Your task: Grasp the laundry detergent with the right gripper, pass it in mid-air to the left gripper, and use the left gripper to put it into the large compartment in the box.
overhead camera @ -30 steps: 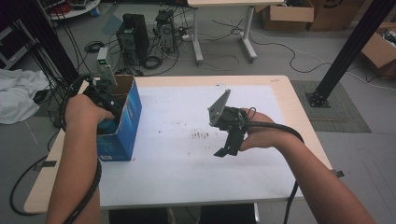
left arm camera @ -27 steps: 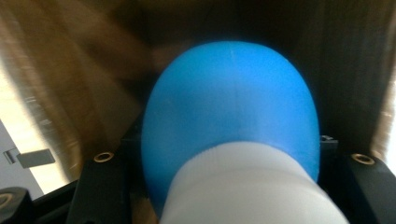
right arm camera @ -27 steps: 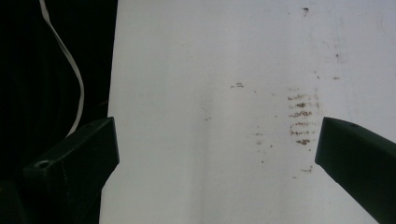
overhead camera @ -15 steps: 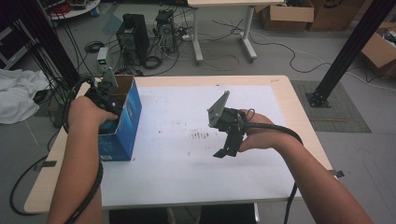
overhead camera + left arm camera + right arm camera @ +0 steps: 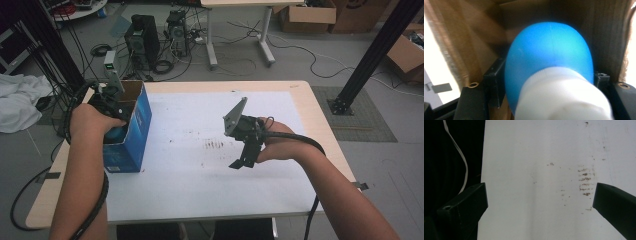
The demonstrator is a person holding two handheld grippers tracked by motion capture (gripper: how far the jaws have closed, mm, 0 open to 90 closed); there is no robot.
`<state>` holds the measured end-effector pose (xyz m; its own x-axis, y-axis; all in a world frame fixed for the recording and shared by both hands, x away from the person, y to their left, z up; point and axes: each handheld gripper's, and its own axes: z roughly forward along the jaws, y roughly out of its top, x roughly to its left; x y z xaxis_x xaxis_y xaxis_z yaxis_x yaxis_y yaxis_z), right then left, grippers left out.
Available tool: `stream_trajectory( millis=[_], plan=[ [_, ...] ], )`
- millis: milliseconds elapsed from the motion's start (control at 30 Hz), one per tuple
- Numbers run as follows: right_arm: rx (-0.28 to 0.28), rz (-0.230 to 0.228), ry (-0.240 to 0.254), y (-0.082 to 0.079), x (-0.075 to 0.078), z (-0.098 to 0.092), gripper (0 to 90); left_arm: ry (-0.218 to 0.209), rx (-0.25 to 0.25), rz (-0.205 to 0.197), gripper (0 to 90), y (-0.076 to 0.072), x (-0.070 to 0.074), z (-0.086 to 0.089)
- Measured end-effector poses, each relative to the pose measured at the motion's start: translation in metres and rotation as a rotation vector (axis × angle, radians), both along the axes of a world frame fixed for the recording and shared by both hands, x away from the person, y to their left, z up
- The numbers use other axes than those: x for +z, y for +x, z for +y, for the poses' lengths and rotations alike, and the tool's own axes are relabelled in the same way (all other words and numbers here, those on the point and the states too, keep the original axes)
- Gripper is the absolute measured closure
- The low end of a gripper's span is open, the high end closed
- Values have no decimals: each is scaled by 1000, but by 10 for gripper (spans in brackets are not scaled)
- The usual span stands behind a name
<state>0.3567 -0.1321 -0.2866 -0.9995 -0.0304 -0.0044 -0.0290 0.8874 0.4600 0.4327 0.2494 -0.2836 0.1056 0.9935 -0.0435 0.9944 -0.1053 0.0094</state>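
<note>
inside the cardboard box [image 5: 131, 131], left gripper [image 5: 546, 82] just loosening around blue bottle [image 5: 549, 57]; right gripper [image 5: 540, 200] spread.

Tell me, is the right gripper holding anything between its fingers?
No, in the right gripper view the right gripper has its fingers spread wide with only the stained white table cover between them.

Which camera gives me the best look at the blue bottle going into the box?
The left gripper view: the blue bottle with its white cap sits large between the jaws inside the cardboard box. The high view gives just a blue sliver beneath the left hand.
</note>
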Motion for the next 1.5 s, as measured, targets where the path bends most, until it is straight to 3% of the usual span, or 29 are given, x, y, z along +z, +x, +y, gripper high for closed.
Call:
stream_trajectory(
  millis=[167,733,933,1500],
  plan=[
    [5,-1,4,-1,1,1,0,22,-4,-4,298,-1,3,-1],
    [5,-2,11,-3,1,-2,0,39,17,-6,264,-4,16,-3],
    [10,-8,17,-3,4,-3,0,29,15,-35,229,-7,31,-6],
    [20,-19,23,-6,9,-1,0,56,-5,-56,169,-15,58,-9]
  ],
)
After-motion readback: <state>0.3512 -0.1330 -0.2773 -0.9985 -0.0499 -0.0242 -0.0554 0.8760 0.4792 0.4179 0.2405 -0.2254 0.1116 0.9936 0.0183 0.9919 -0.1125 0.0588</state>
